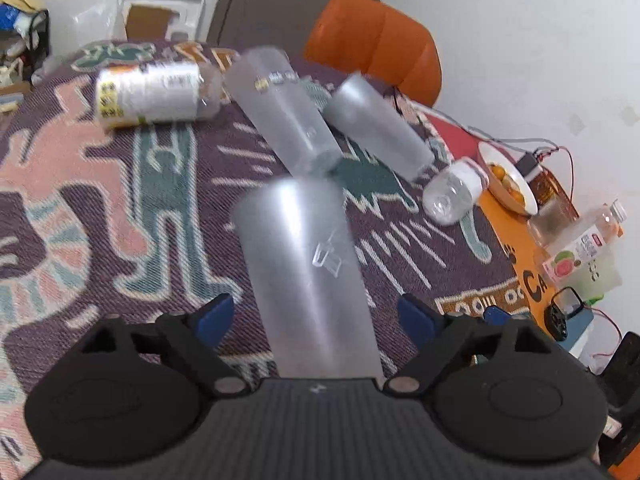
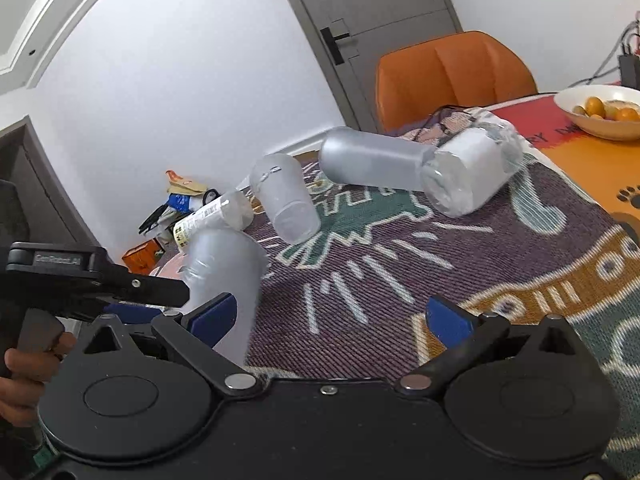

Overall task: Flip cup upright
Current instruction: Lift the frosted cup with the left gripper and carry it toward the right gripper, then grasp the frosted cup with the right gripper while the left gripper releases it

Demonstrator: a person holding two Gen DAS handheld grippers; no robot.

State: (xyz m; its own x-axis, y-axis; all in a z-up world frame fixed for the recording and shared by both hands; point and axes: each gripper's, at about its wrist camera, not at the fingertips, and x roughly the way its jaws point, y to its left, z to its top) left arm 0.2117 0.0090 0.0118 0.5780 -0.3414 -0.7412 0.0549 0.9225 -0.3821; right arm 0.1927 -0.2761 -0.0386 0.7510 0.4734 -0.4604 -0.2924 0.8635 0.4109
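A frosted translucent cup (image 1: 308, 276) stands between the wide-open blue pads of my left gripper (image 1: 316, 316), its closed end up; the pads do not touch it. It also shows in the right wrist view (image 2: 224, 280), at the left beside the left gripper's body. Two more frosted cups (image 1: 284, 108) (image 1: 376, 124) lie on their sides further back; both also show in the right wrist view (image 2: 286, 200) (image 2: 372, 160). My right gripper (image 2: 340, 316) is open and empty above the patterned cloth (image 2: 400, 264).
A labelled clear jar (image 1: 152, 94) and a small clear jar (image 1: 452, 192) lie on their sides on the cloth (image 1: 120, 200). A bowl of oranges (image 1: 508, 180), a drink bottle (image 1: 584, 248) and cables sit at the right. An orange chair (image 1: 380, 44) stands behind the table.
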